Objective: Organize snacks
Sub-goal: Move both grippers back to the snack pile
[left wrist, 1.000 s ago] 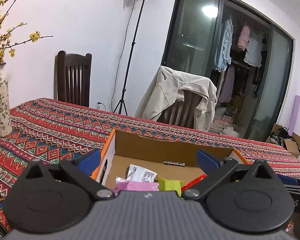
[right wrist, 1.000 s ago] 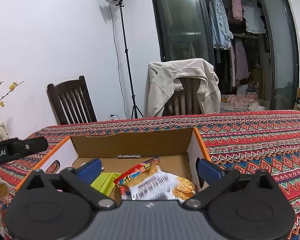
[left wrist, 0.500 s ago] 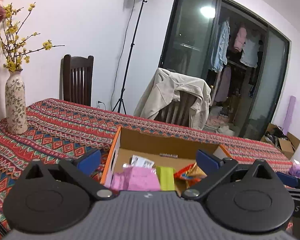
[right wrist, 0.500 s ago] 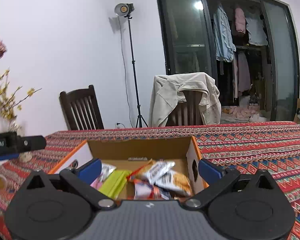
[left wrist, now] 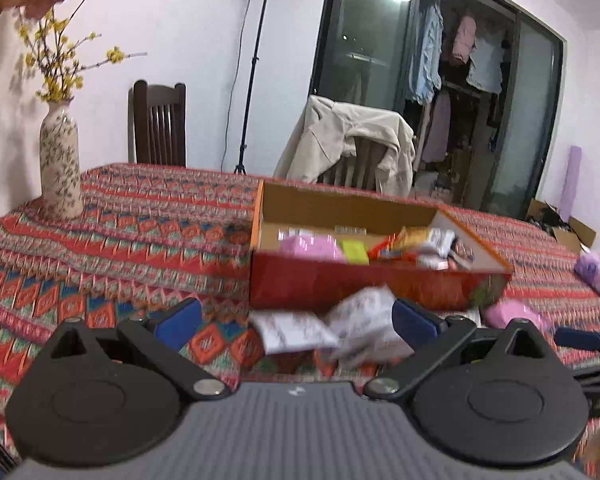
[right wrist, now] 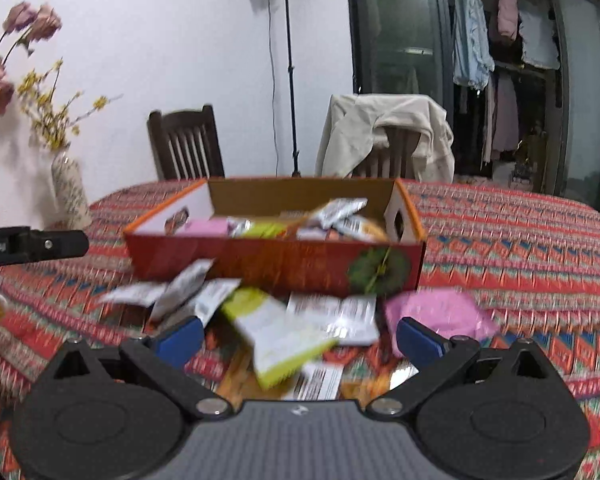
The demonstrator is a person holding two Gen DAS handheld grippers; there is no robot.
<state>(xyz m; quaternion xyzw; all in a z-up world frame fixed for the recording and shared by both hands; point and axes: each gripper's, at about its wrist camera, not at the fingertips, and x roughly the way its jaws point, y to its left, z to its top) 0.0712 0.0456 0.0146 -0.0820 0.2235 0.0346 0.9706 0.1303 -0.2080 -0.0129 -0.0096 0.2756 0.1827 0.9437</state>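
Your left gripper [left wrist: 296, 322] has its blue fingers [left wrist: 178, 318] spread wide with nothing between them, hovering low over the bench [left wrist: 120, 240]. Your right gripper [right wrist: 298, 338] is likewise wide apart and holds nothing. Just beyond the right gripper lies a loose heap of snack packets on the patterned cloth: a yellow-green packet [right wrist: 276, 340] nearest, tilted, with white packets [right wrist: 172, 292] to its left and a silver-white packet [right wrist: 332, 316] and a pink packet [right wrist: 436, 312] to its right. All are blurred, so their print cannot be read. From the left view, two white packets [left wrist: 320, 328] lie just ahead of the fingers.

Behind the heap stands the open cardboard box [right wrist: 276, 264], its red front wall facing you, already holding several packets, a pink one and a green one among them. Far left on the bench is a patterned vase [left wrist: 60, 164] with yellow blossoms. Past the bench stand a dark wooden chair [right wrist: 186, 144] and another chair draped with a beige jacket [right wrist: 384, 136].
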